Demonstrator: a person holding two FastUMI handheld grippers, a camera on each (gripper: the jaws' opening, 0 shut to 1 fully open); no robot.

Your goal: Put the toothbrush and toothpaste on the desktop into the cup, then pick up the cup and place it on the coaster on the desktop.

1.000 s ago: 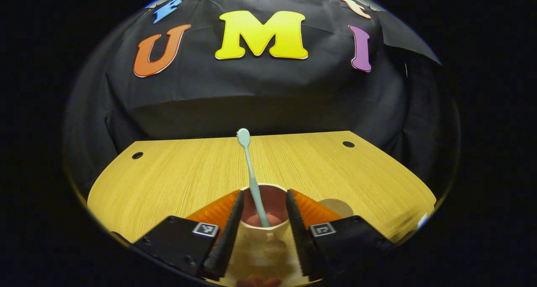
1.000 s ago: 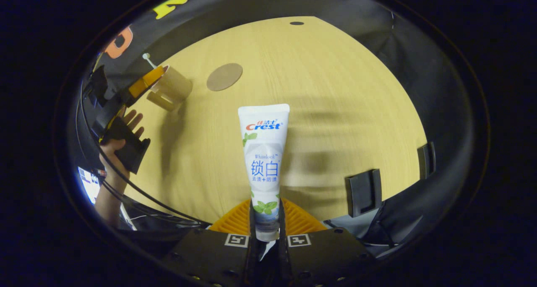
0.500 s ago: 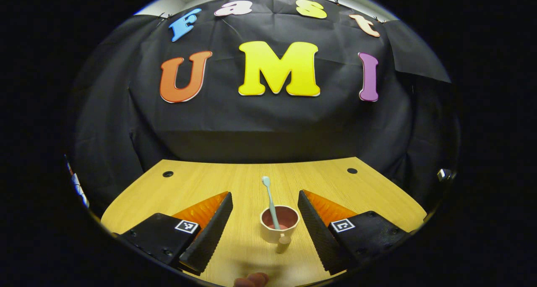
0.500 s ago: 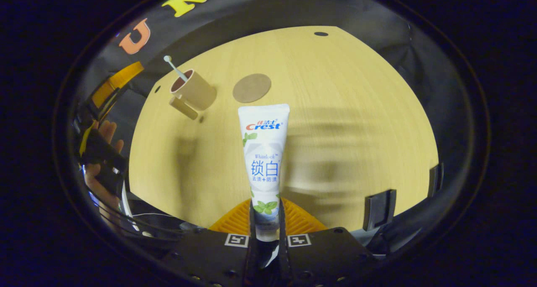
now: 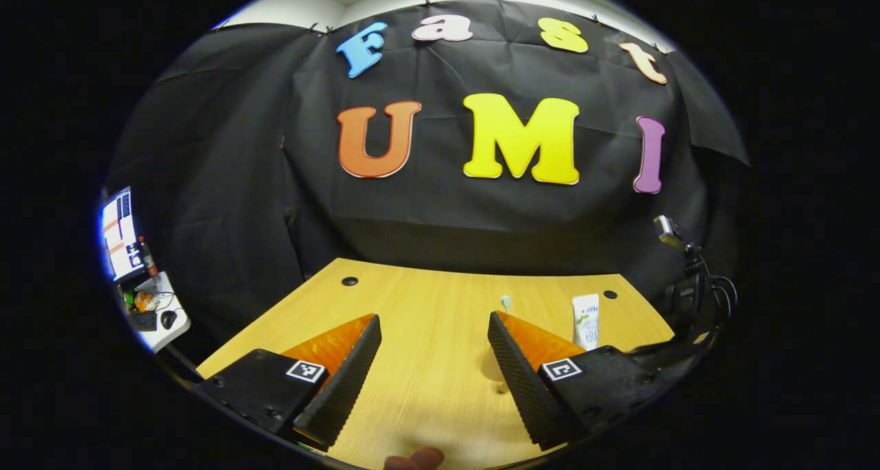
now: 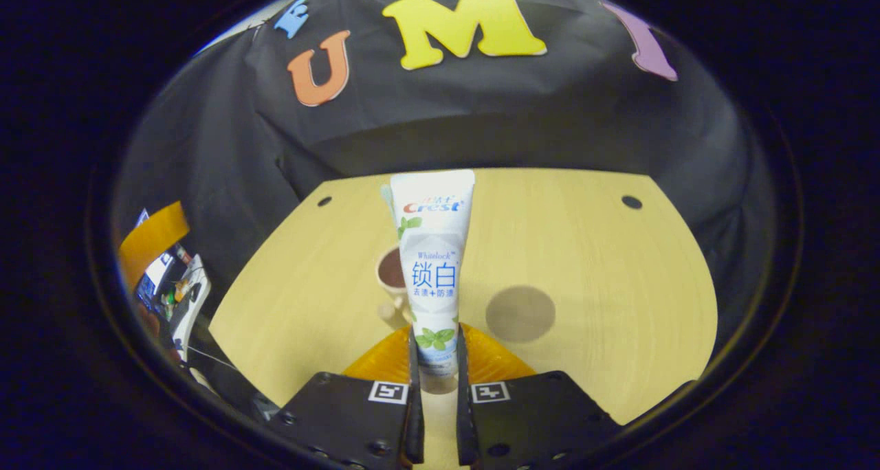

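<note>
Right gripper view: toothpaste point(image 6: 432, 264) clamped in right gripper point(image 6: 436, 381), now nearing the cup point(image 6: 393, 272).
Left gripper point(image 5: 433, 360), jaws apart, has withdrawn from cup; coaster point(image 6: 520, 313) at 3 o'clock of cup; toothbrush point(image 5: 505, 303) in it.

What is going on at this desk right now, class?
A person works with two tools. The right hand-held gripper is shut on the toothpaste, holding it above the desk near the cup. The left hand-held gripper is open and holds nothing. A toothbrush tip pokes up behind one of its fingers. The round coaster lies bare beside the cup.
</note>
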